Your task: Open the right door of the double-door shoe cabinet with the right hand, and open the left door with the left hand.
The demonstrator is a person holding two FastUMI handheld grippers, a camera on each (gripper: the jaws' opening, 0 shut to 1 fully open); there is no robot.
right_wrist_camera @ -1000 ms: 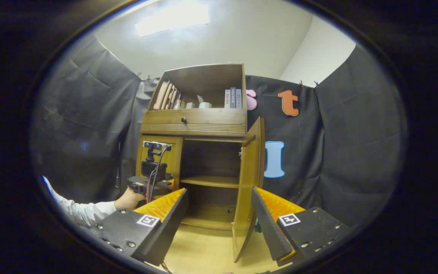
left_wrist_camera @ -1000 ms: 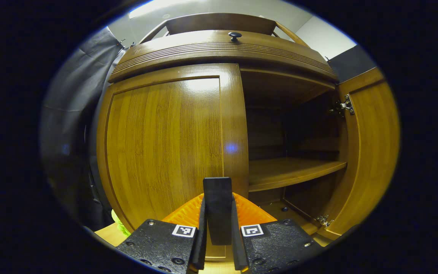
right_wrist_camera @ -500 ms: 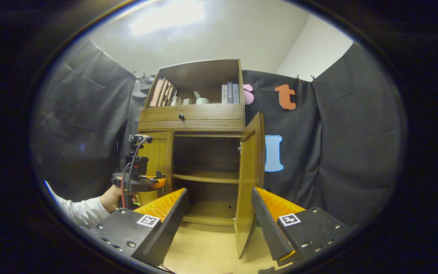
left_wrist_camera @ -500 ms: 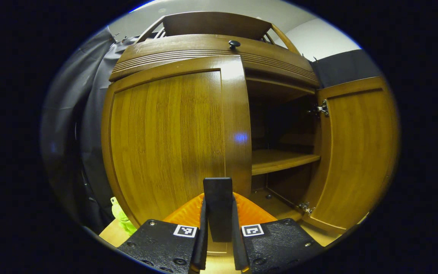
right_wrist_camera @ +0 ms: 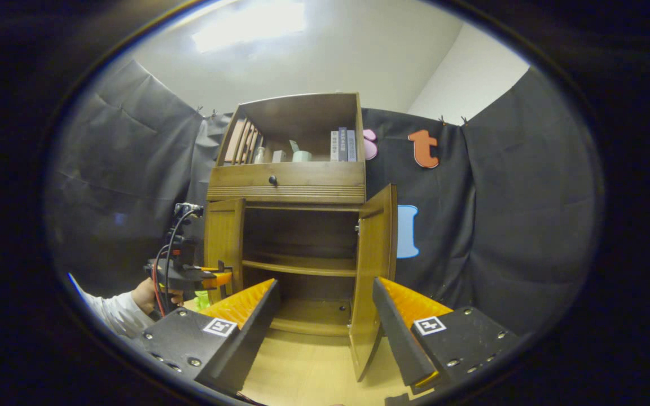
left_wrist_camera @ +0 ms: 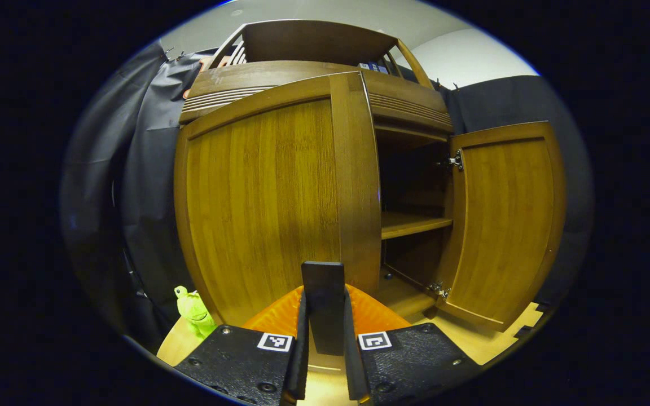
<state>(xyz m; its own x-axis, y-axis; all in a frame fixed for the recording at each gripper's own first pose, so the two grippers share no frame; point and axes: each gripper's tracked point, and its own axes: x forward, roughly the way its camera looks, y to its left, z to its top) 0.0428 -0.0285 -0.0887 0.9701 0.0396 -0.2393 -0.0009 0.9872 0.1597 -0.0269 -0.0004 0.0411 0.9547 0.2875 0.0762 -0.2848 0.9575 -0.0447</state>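
Left door (left_wrist_camera: 268,197) handle (left_wrist_camera: 323,307) pinched by left claw (left_wrist_camera: 323,338) (handle's base hidden); right claw (right_wrist_camera: 325,321) spread.

green plush toy (left_wrist_camera: 194,310), books (right_wrist_camera: 342,145) — upper shelf

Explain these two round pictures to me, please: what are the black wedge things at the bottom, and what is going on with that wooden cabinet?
There is no robot here. A person holds a two-finger gripper in each hand, and a fisheye camera rides on each, looking along its fingers.

In the left gripper view, the left gripper is shut on a dark handle at the left door, which stands partly open. A green toy sits on the floor beside the cabinet.

The right gripper view looks from farther back. The right gripper is open and holds nothing. Beyond it stands the shoe cabinet, its right door swung wide, with books on its top shelf. There you also see the person's hand holding the left gripper at the left door.
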